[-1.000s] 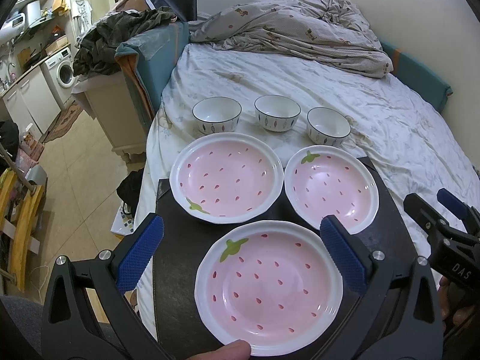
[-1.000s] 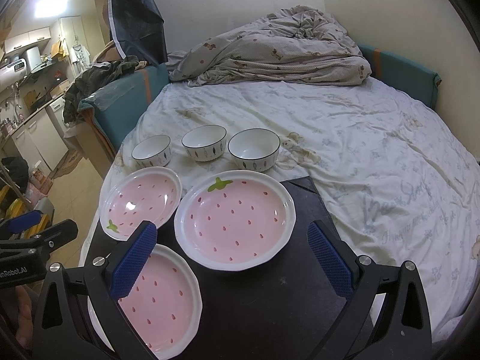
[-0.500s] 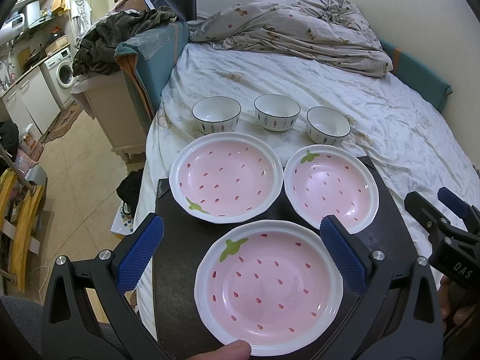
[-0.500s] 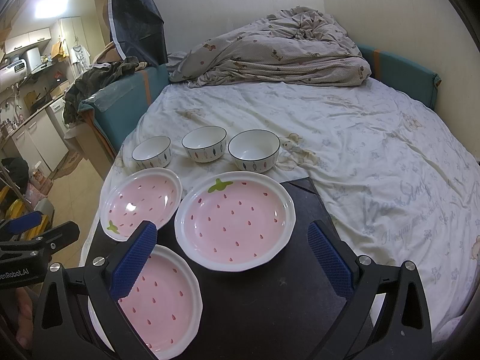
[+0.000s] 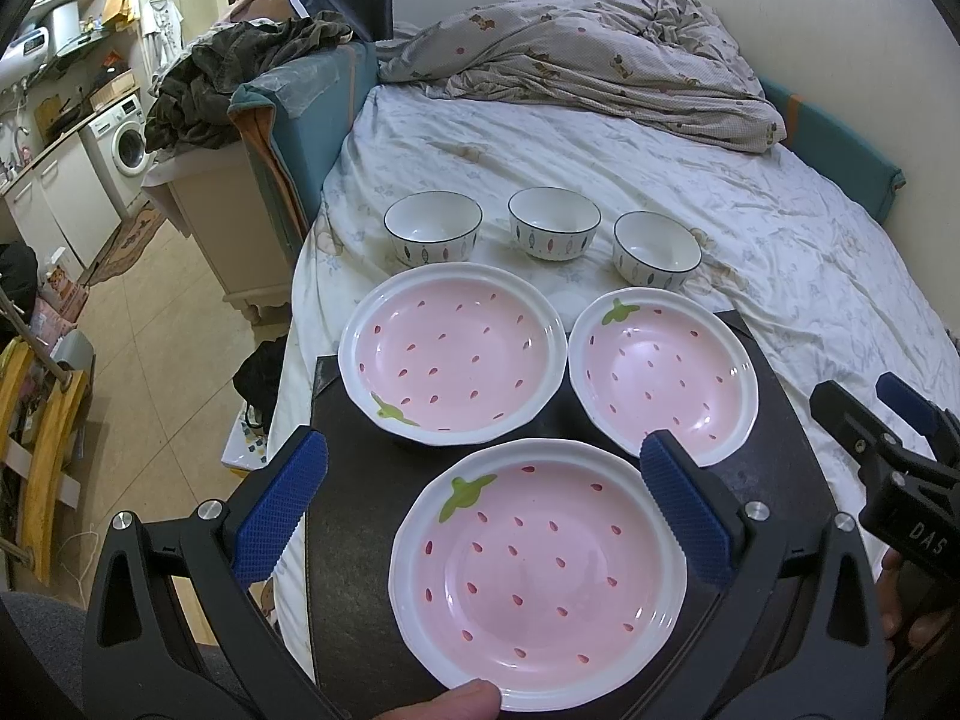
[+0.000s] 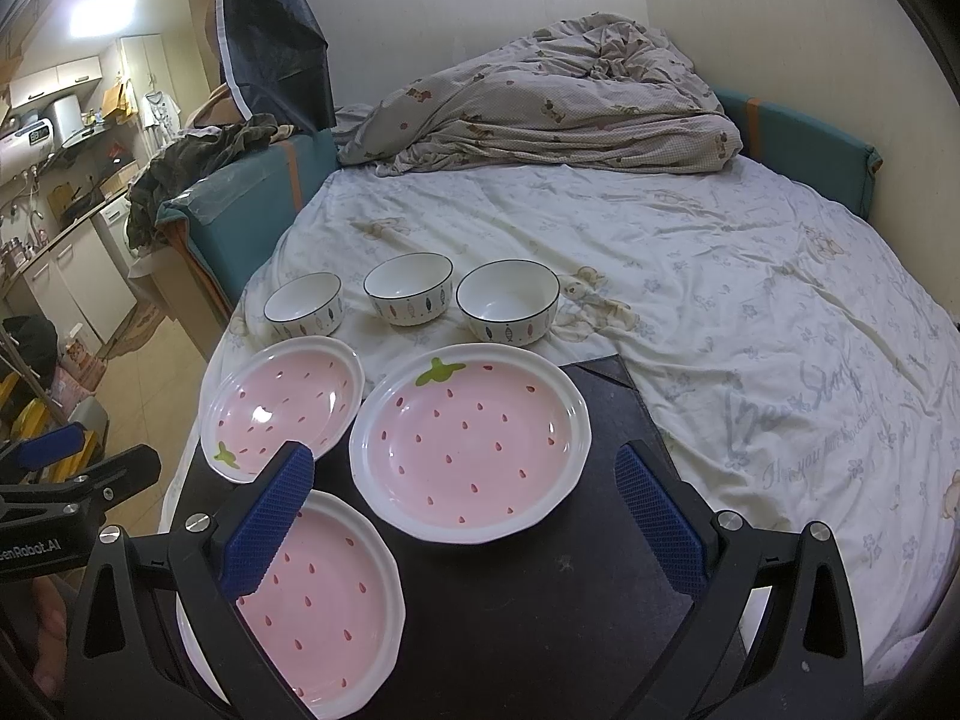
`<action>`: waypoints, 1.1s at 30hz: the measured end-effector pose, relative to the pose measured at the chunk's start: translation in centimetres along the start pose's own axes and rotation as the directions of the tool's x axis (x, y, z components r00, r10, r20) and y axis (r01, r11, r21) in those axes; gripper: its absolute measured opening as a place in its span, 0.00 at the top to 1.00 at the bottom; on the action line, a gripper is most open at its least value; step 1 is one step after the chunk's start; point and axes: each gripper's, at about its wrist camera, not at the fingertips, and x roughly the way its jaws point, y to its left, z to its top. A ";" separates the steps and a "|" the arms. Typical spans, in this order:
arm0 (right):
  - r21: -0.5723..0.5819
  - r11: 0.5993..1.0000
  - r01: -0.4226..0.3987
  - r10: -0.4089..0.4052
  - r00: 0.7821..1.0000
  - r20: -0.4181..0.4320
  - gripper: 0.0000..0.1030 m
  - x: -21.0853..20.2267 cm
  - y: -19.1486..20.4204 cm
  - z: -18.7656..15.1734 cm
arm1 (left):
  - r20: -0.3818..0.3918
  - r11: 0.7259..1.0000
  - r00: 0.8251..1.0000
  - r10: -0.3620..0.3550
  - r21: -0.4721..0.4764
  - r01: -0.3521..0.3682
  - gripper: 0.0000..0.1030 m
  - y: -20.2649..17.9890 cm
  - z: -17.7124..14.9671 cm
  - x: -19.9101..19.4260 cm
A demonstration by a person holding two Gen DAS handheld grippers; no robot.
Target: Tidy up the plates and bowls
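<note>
Three strawberry plates (image 5: 537, 573) are lying on a black mat (image 6: 540, 612) on the bed (image 6: 720, 276); three bowls (image 5: 553, 232) are sitting behind. Left gripper (image 5: 480, 504) and right gripper (image 6: 462, 513) are hovering, jaws spread, empty. Nearest plate's edge is getting cut off.

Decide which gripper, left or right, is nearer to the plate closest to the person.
Left. The left gripper hangs open right over the nearest plate, its fingers straddling it. The right gripper is off to that plate's right, over the dark mat.
</note>
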 end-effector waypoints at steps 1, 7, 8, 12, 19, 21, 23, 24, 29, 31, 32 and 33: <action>0.000 1.000 -0.001 0.001 1.000 0.000 0.01 0.0 0.0 0.0 | 0.000 1.000 1.000 0.000 0.000 0.000 0.00 0.0 0.0 0.0; -0.001 1.000 -0.001 0.001 1.000 0.001 0.01 0.0 0.0 0.0 | -0.001 1.000 1.000 0.001 0.001 -0.001 0.00 -0.1 0.0 0.0; -0.001 1.000 -0.001 0.001 1.000 0.001 0.01 0.0 0.0 0.0 | -0.001 1.000 1.000 0.001 0.001 -0.001 0.00 -0.1 0.0 0.0; -0.001 1.000 -0.002 0.002 1.000 0.000 0.01 0.0 0.0 0.0 | -0.002 1.000 1.000 0.000 0.000 0.000 0.00 0.0 0.0 0.0; 0.000 1.000 -0.001 0.001 1.000 -0.002 0.01 0.0 0.0 0.0 | -0.013 1.000 1.000 0.003 0.004 -0.003 0.00 -0.4 -0.6 0.0; 0.002 1.000 -0.002 0.002 1.000 -0.005 0.01 -0.1 -0.1 0.1 | -0.021 1.000 1.000 0.004 0.004 -0.004 0.00 -0.4 -0.6 0.1; 0.006 1.000 -0.004 0.004 1.000 -0.010 0.01 -0.4 -0.6 0.4 | -0.030 1.000 1.000 0.005 0.005 -0.004 0.00 -0.5 -0.6 0.2; 0.010 1.000 -0.006 0.006 1.000 -0.013 0.01 -0.2 -0.6 0.5 | -0.035 1.000 0.999 0.003 0.005 -0.003 0.00 -0.5 -0.6 0.2; 0.034 0.999 -0.005 0.006 1.000 -0.028 0.01 0.4 -1.0 0.1 | -0.069 1.000 0.997 0.017 0.008 -0.017 0.00 -0.3 -0.4 0.9; 0.063 0.998 -0.001 0.004 0.999 -0.044 0.01 0.7 -2.0 0.3 | -0.086 1.000 0.996 0.018 -0.002 -0.018 0.00 -0.2 -0.5 1.3; 0.073 0.997 0.001 0.003 0.999 -0.053 0.01 0.8 -2.4 0.4 | -0.097 1.000 0.995 0.018 -0.007 -0.019 0.00 -0.1 -0.5 1.4; 0.097 0.995 0.000 0.008 0.997 -0.079 0.01 1.3 -3.2 0.6 | -0.107 1.000 0.994 0.020 -0.009 -0.022 0.00 0.0 -0.5 1.7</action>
